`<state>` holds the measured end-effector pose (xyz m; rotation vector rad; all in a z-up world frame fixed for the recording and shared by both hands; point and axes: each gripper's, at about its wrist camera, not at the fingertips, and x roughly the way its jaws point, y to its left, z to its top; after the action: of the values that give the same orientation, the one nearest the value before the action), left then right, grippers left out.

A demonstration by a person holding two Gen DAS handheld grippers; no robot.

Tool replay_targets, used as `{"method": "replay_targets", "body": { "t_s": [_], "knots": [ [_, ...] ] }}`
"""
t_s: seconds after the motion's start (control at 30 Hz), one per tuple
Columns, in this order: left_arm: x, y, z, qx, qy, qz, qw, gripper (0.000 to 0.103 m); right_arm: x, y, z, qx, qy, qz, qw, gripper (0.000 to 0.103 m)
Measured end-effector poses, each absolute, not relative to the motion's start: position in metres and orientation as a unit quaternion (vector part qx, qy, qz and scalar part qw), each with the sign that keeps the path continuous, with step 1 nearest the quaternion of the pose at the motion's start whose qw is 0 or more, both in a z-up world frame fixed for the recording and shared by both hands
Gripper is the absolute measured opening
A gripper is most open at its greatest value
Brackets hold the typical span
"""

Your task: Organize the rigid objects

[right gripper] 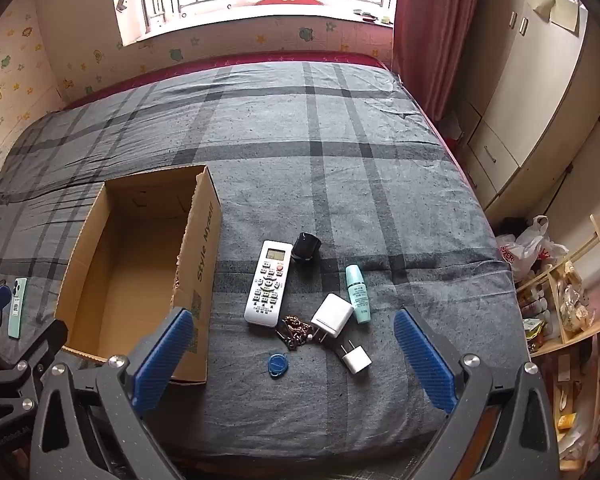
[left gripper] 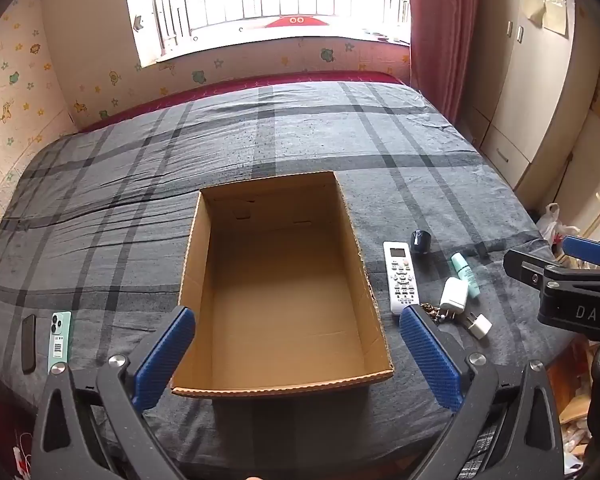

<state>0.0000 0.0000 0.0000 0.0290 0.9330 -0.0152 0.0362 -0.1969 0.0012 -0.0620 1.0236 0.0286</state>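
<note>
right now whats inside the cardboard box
Nothing shows inside the cardboard box: only its bare brown floor and walls. The near wall hides a strip of floor behind it in both views.

On the grey plaid bedspread [right gripper: 340, 184] we found the open brown cardboard box [left gripper: 278, 390], with nothing in it. To its left lay a mint-green phone [left gripper: 61, 338] and, farther left, a black phone [left gripper: 29, 342]. To the box's right lay a white remote control [right gripper: 269, 283]; beyond that sat a black cap [right gripper: 306, 247], a pale green bottle [right gripper: 357, 294], two white chargers [right gripper: 332, 315], a brown chain [right gripper: 294, 330] and a blue round tag [right gripper: 276, 365].
</note>
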Motion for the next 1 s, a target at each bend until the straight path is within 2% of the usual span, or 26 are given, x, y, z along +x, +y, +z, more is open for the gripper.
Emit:
{"method": "replay_targets", "body": {
  "t_s": [1.0],
  "knots": [
    [-0.0039,-0.0005,0.0075,0.021,0.443,-0.009,0.896,0.103,0.0288,-0.1928,0.0096,-0.037,0.480,0.013,0.876,0.102]
  ]
}}
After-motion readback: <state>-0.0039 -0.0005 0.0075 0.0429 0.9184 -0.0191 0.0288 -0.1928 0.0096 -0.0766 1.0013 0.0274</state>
